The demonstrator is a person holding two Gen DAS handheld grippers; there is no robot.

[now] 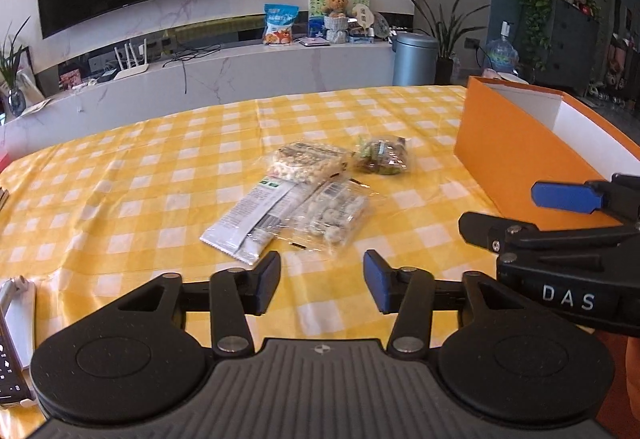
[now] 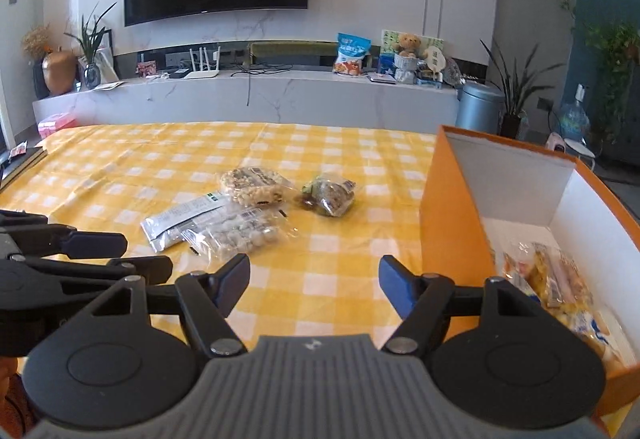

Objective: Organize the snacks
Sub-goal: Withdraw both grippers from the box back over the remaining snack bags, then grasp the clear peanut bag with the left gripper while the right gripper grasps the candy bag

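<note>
Several snack packs lie on the yellow checked tablecloth (image 1: 160, 175): a silver sachet (image 1: 248, 219), a clear bag of pale round snacks (image 1: 334, 217), a peanut bar pack (image 1: 306, 161) and a clear bag of dark green sweets (image 1: 382, 155). They also show in the right wrist view: the sachet (image 2: 180, 219), the round snacks (image 2: 244, 233), the peanut pack (image 2: 252, 187), the sweets (image 2: 330, 195). An orange box (image 2: 452, 223) with white inside holds snack packs (image 2: 552, 279). My left gripper (image 1: 322, 281) is open and empty, short of the packs. My right gripper (image 2: 314, 285) is open and empty beside the box.
The orange box (image 1: 508, 155) stands at the table's right. A remote (image 1: 8, 359) and a white item lie at the left edge. Books (image 2: 20, 163) sit at the far left. Behind the table is a marble TV shelf (image 2: 280, 91) and a metal bin (image 2: 478, 107).
</note>
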